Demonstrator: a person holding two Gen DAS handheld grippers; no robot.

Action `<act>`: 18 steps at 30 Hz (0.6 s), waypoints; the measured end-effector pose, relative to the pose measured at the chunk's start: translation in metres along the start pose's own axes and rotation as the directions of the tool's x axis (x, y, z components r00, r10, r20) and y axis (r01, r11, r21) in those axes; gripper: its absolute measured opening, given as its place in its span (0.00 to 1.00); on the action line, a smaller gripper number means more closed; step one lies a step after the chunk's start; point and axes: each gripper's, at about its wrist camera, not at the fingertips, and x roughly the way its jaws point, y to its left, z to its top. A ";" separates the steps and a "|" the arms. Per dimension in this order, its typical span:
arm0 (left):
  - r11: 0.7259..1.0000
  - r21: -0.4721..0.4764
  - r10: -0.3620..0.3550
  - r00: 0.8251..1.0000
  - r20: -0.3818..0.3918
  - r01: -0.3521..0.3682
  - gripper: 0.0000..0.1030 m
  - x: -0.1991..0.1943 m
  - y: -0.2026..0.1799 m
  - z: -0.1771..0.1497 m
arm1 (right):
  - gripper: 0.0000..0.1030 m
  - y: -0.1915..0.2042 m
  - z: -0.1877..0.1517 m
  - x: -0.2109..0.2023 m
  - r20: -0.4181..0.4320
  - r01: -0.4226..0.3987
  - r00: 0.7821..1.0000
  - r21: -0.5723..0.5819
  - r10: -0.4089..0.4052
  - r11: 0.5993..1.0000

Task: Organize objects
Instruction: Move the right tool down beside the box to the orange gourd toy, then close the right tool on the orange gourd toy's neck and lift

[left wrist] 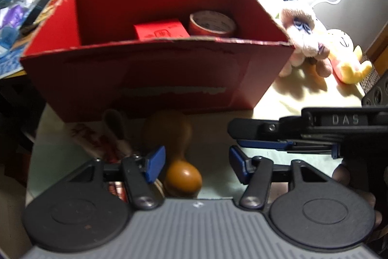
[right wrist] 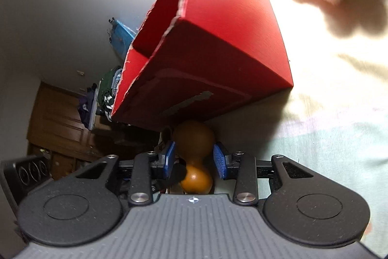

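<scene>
A torn-topped red cardboard box (left wrist: 155,79) stands on the pale cloth and holds a small red box (left wrist: 161,32) and a tape roll (left wrist: 212,23). In front of it lies a brown gourd-shaped wooden piece (left wrist: 180,171), its wide end toward the box. My left gripper (left wrist: 197,164) is open above it, the left pad next to its neck. My right gripper (right wrist: 194,159) is open too. In its own view the wooden piece (right wrist: 195,137) shows between the blue pads, with no clear contact. That gripper's black body (left wrist: 262,137) reaches in from the right in the left wrist view.
A white packet with red print (left wrist: 97,140) lies left of the wooden piece. A pink plush toy (left wrist: 303,35) and a yellow one (left wrist: 346,60) sit right of the box. Blue and purple clutter (left wrist: 14,4) is at the far left. The table edge runs along the left.
</scene>
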 end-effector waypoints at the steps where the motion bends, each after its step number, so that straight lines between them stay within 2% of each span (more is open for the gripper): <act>1: 1.000 0.001 0.006 1.000 -0.014 -0.006 0.58 0.005 0.001 0.000 | 0.38 -0.001 0.000 0.002 -0.006 -0.003 1.000 0.007 0.003 1.000; 5: 1.000 -0.028 -0.009 0.998 -0.062 0.007 0.58 0.019 0.010 -0.003 | 0.38 -0.002 -0.003 0.012 -0.037 -0.018 0.999 0.028 0.019 0.999; 11: 0.999 -0.024 -0.037 0.995 -0.089 0.035 0.58 0.032 0.015 -0.003 | 0.38 0.002 -0.006 0.033 -0.079 -0.018 0.997 0.039 0.021 0.999; 18: 0.998 0.004 -0.062 0.992 -0.106 0.062 0.49 0.042 0.025 0.000 | 0.39 0.004 -0.005 0.053 -0.116 -0.015 0.993 0.047 0.020 0.999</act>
